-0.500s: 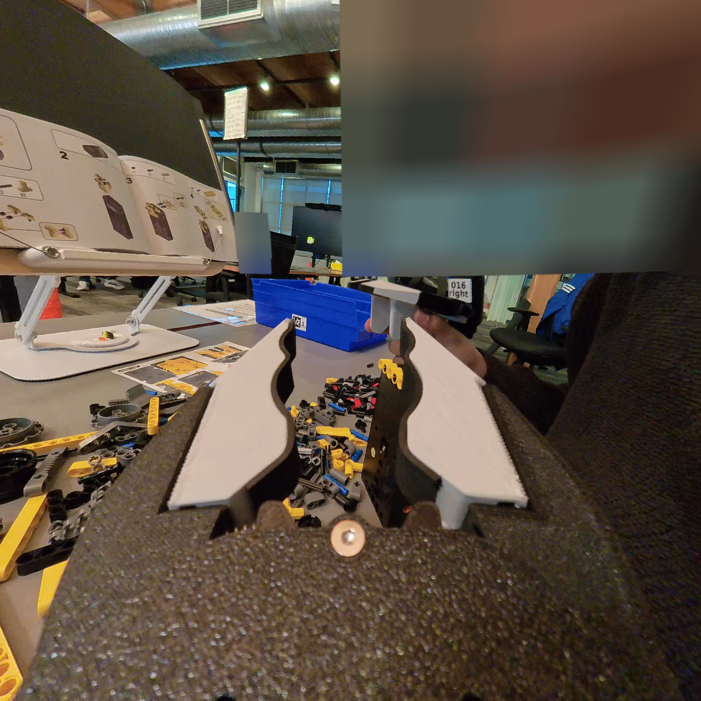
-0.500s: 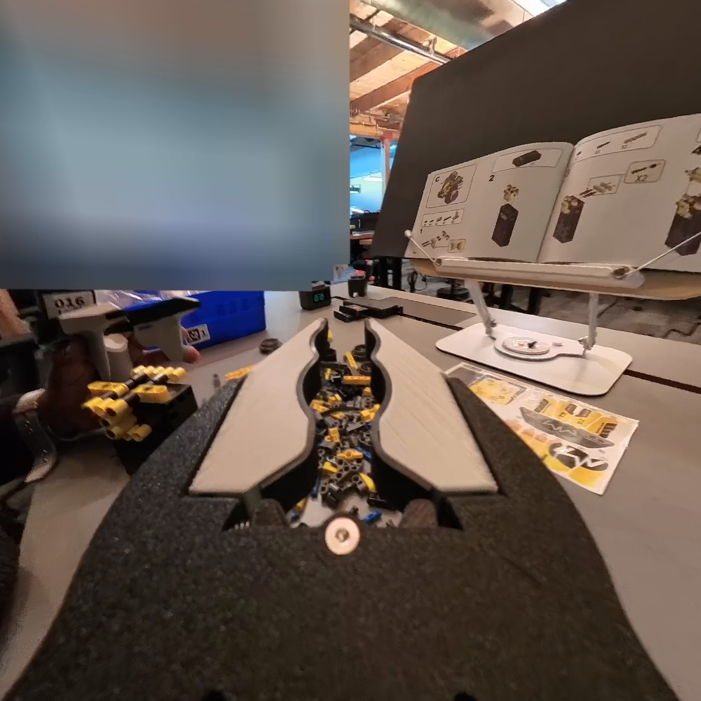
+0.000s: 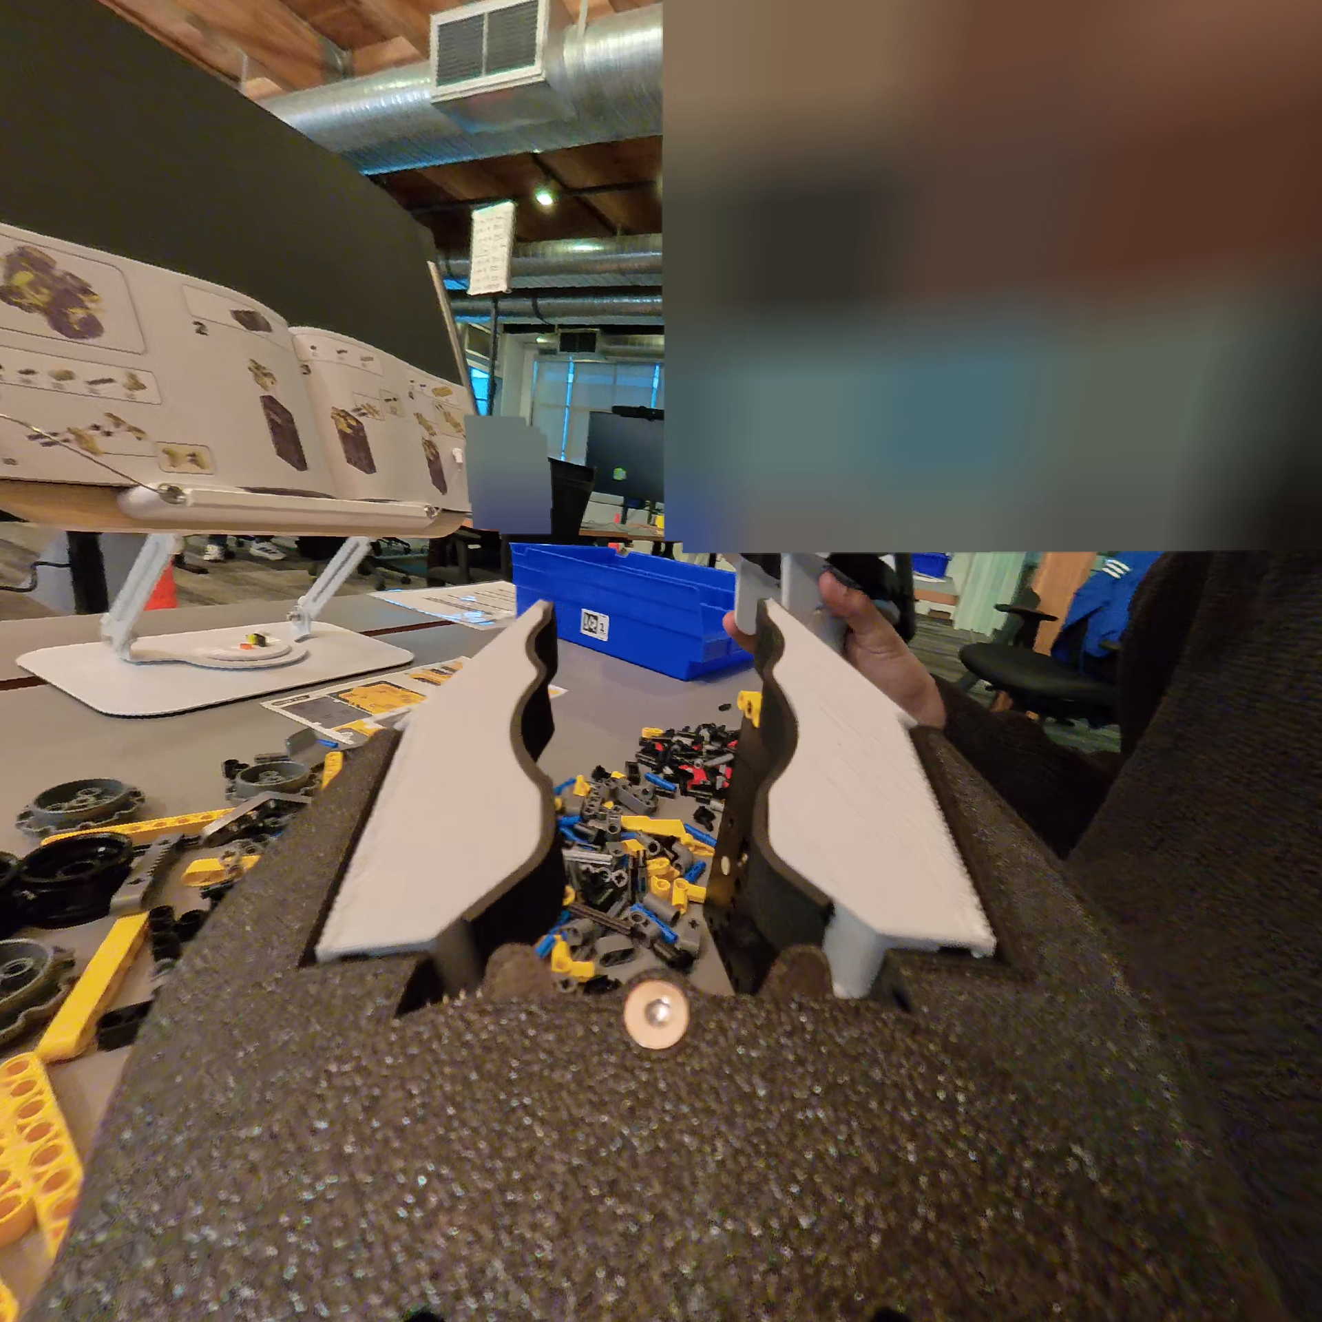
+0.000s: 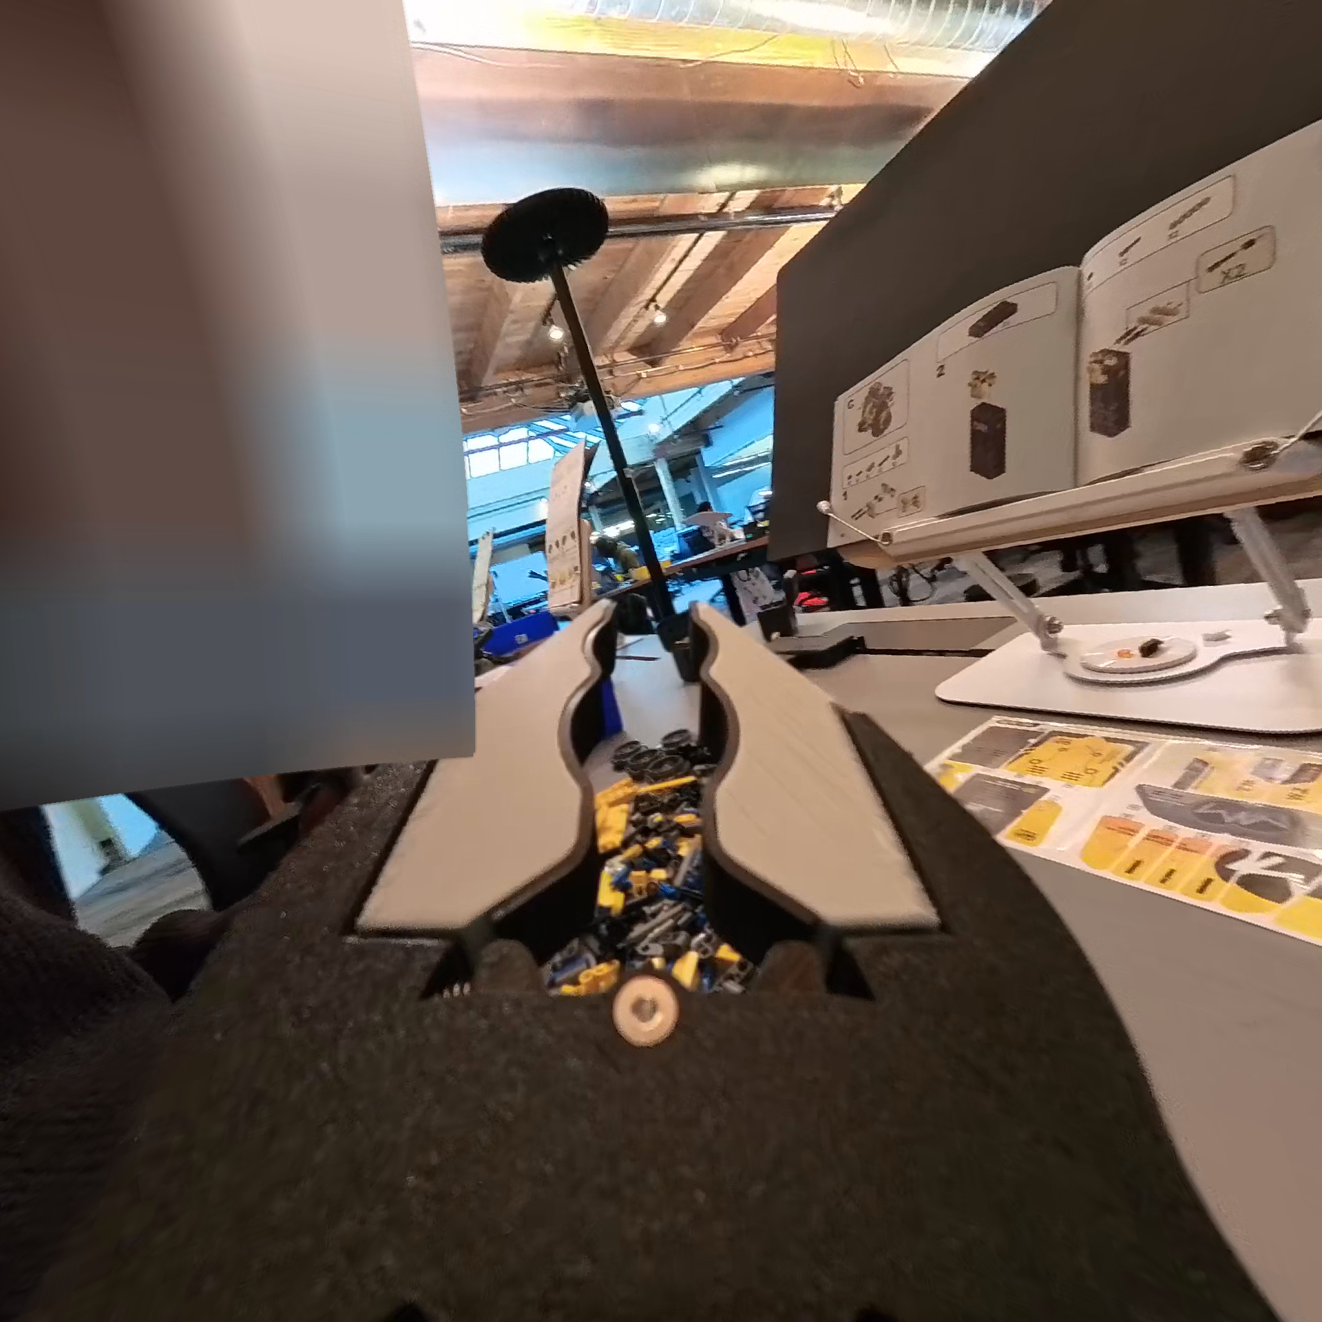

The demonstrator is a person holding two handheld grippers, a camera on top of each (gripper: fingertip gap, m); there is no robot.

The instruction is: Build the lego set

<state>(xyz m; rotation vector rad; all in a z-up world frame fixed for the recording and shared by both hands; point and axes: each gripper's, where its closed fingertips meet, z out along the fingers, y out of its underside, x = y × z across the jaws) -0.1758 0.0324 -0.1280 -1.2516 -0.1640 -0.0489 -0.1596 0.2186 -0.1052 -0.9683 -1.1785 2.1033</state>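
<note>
My left gripper (image 3: 654, 615) is open and low over a grey table. A black block (image 3: 730, 844) with a yellow pin (image 3: 747, 704) at its top stands against the inner side of its right finger, well apart from the left finger. A pile of small black, yellow, blue and red pieces (image 3: 629, 844) lies between the fingers. My right gripper (image 4: 654, 615) has a narrow gap between its tips and hangs over the same pile (image 4: 644, 858). A thin black rod (image 4: 608, 429) topped by a toothed black disc (image 4: 544, 236) rises from just past the tips. I cannot tell if it touches them. A hand (image 3: 873, 651) holds the right gripper.
An open instruction book on a white stand (image 3: 214, 415) is at the back, also in the right wrist view (image 4: 1073, 400). A blue bin (image 3: 622, 579) stands behind the pile. Black wheels (image 3: 71, 865) and yellow beams (image 3: 93, 980) lie at the left. A sticker sheet (image 4: 1144, 823) lies at the right. The left gripper's tips are roughly 20 cm from the right gripper's.
The right wrist view has swung upward with blur. The left gripper and black block have left it, and the rod with the disc now shows. The left gripper has barely moved.
</note>
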